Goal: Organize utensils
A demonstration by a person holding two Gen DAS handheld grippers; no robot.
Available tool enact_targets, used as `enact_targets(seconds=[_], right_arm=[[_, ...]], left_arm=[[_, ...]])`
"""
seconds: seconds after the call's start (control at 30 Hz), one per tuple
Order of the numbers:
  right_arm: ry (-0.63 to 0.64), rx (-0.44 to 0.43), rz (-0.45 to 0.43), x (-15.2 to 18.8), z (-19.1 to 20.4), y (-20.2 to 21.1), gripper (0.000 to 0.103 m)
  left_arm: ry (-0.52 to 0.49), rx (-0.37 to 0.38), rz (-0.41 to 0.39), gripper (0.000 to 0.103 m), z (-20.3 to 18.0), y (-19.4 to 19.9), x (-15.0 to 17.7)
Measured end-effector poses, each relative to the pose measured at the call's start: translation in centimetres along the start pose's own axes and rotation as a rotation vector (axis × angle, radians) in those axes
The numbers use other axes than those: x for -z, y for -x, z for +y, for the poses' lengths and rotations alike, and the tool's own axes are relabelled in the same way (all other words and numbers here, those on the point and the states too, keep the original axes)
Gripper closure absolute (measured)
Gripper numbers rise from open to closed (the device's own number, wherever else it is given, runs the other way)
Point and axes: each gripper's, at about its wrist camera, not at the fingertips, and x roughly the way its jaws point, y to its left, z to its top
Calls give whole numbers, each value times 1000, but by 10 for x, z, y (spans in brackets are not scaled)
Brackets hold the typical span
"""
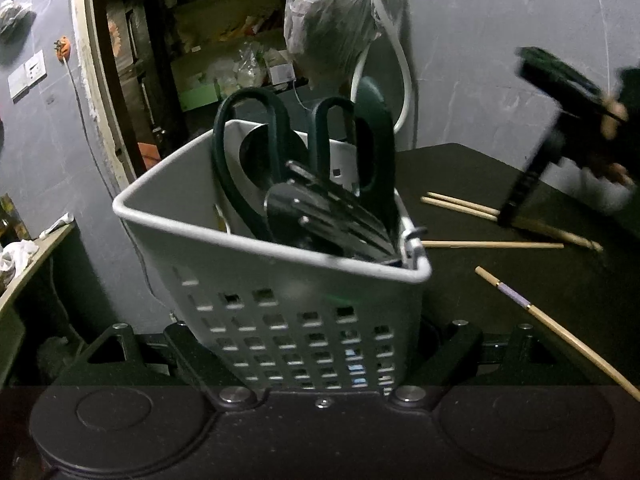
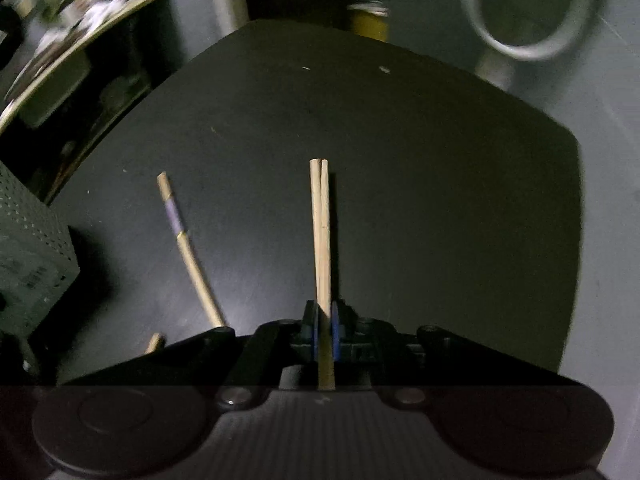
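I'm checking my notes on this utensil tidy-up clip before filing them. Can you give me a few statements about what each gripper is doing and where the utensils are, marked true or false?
1. The right gripper is shut on a pair of chopsticks. True.
2. The left gripper is open and holds nothing. False: its fingers grip the white utensil caddy from both sides.
3. Scissors stand in the caddy, handles up. True.
4. Every chopstick is already in the caddy. False: several lie on the black table, among them a purple-banded chopstick.
5. The purple-banded chopstick touches the held pair. False: they are apart in the right wrist view.
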Motion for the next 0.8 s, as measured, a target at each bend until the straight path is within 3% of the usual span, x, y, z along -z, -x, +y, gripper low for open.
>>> enact_targets(seconds=[0.27,0.43,0.7,0.8], right_arm=[[-259,5,-52,97,13,33,96],[-400,33,-81,134,14,43,96],[-448,78,-101,147,45,47,96],[-409,93,-88,143,51,49,96]], left_arm=[[-27,34,-4,15,7,-4,1],[-44,52,-5,14,8,-6,1],[-57,62,-16,15,7,-3,4],[-57,63,-23,15,8,-2,4]])
